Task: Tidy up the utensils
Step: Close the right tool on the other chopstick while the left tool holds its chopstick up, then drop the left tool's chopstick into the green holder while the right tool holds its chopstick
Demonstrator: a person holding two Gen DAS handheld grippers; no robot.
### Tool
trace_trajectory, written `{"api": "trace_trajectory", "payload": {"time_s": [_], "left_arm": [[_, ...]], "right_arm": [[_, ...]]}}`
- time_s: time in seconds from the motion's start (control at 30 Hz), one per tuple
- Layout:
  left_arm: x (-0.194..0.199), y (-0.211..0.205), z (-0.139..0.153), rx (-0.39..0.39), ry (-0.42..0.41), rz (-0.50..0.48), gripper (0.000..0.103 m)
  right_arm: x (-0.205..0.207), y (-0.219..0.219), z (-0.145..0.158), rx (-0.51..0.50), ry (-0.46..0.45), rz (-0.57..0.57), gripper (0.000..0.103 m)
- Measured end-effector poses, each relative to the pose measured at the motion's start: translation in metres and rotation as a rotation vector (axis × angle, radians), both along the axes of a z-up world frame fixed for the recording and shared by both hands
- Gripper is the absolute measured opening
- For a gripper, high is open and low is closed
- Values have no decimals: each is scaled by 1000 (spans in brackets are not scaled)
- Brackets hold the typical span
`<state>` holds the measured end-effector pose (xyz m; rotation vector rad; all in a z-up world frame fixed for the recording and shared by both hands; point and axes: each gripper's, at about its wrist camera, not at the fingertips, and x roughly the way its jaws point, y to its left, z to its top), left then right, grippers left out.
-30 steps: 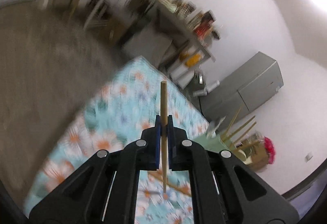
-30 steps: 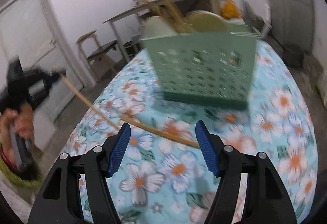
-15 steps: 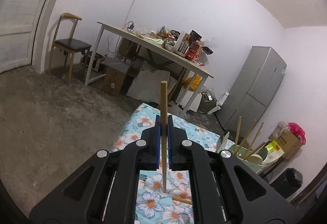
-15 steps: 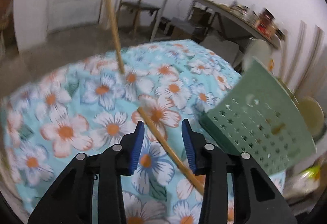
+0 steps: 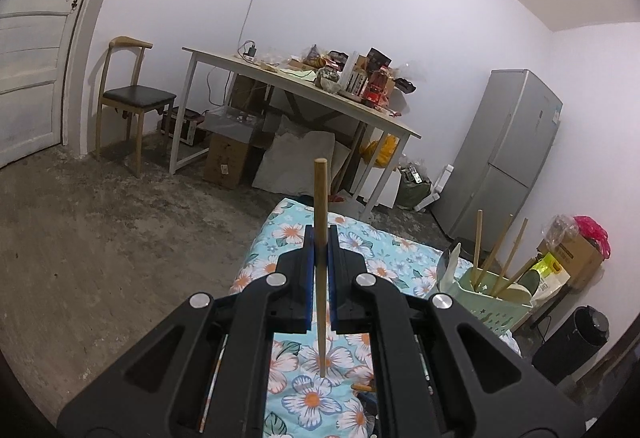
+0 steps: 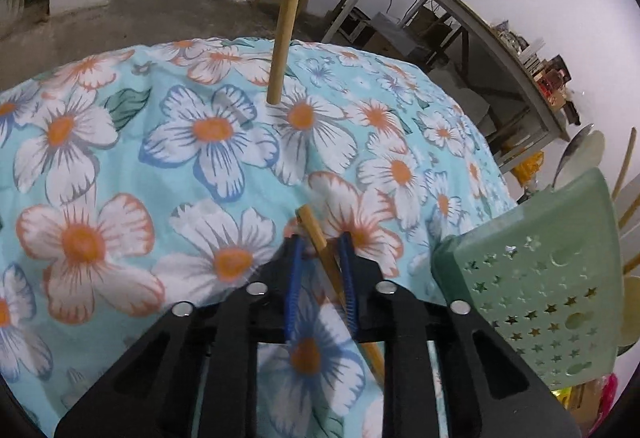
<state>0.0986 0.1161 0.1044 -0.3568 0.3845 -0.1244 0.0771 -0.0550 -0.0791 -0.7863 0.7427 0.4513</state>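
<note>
My left gripper (image 5: 320,240) is shut on a thin wooden stick (image 5: 321,198) and holds it upright above the flowered tablecloth (image 5: 296,234). The same stick (image 6: 286,10) hangs into the right wrist view from the top, its lower end just over the cloth. A second wooden stick (image 6: 316,234) lies on the cloth (image 6: 120,158) between the jaws of my right gripper (image 6: 320,242). Those jaws are closing, and a gap still shows on the stick's left side. To the right stands a green perforated basket (image 6: 532,290) (image 5: 492,310) with several wooden utensils and a spoon upright in it.
Beyond the cloth-covered table are a bare concrete floor (image 5: 100,230), a wooden chair (image 5: 132,98), a long white table (image 5: 304,86) piled with clutter, boxes under it, a grey fridge (image 5: 512,158) and a black bin (image 5: 576,338).
My right gripper rolled and came down over the stick lying on the cloth, its jaws narrowing around it. My left gripper rose a little and rolled, its stick still gripped.
</note>
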Motion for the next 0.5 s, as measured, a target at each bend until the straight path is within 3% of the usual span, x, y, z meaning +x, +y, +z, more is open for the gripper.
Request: {"api": "trace_trajectory", "payload": {"time_s": [0.27, 0.5], "left_arm": [[0, 0, 0, 7, -9, 0, 4], [5, -11, -7, 56, 2, -10, 4]], "right_arm": [[10, -16, 16, 148, 1, -79, 10], [9, -47, 63, 293, -74, -159, 7]]}}
